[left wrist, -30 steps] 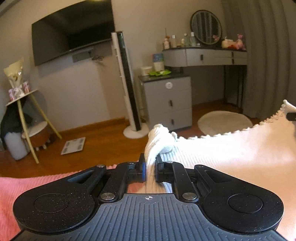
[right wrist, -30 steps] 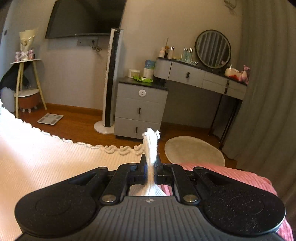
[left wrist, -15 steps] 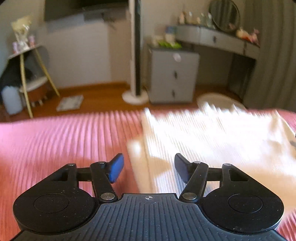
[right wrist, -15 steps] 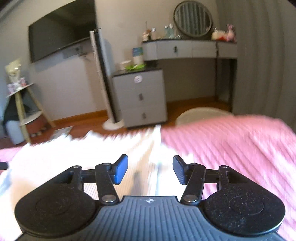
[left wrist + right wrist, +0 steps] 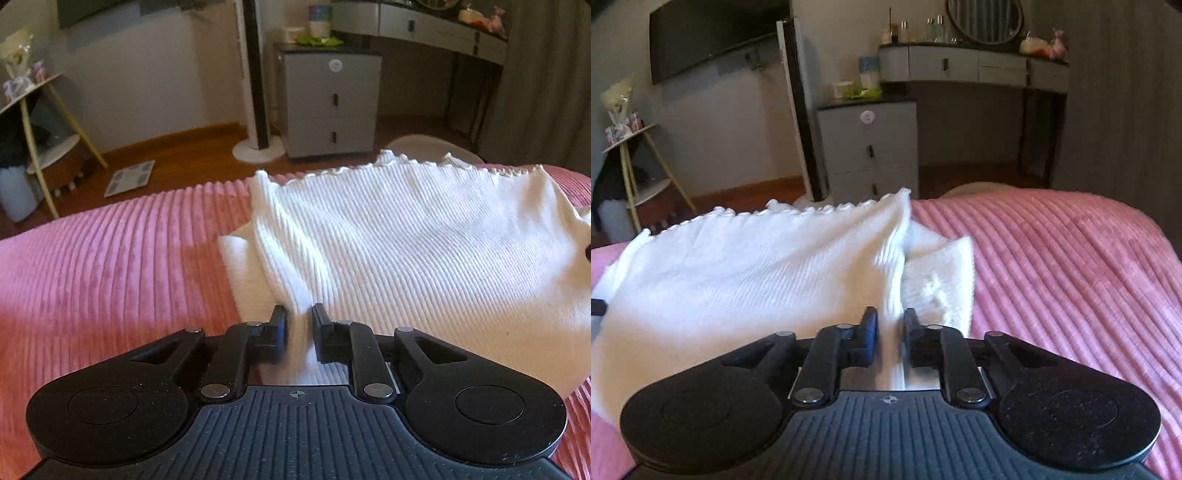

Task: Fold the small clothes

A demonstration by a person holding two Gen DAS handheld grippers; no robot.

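Observation:
A white ribbed knit garment (image 5: 406,240) with a scalloped far hem lies folded on the pink ribbed bedcover (image 5: 110,277). My left gripper (image 5: 299,314) is at the garment's near left edge. Its jaws are closing, with a raised fold of the fabric pinched between the pads. In the right wrist view the same garment (image 5: 757,269) spreads to the left. My right gripper (image 5: 890,314) is at its near right edge, jaws closing on a fold of fabric there. A lower layer (image 5: 945,280) sticks out to the right of that fold.
The pink bedcover (image 5: 1071,258) stretches wide on both sides of the garment. Beyond the bed's far edge stand a grey drawer unit (image 5: 332,103), a tower fan (image 5: 258,74), a vanity desk (image 5: 971,66) and a side table (image 5: 37,110). A scale (image 5: 129,178) lies on the floor.
A second ago both grippers held the garment's corners up. Then both opened and the garment dropped onto the bed. Now both have sunk lower and narrowed onto folds at its near edges.

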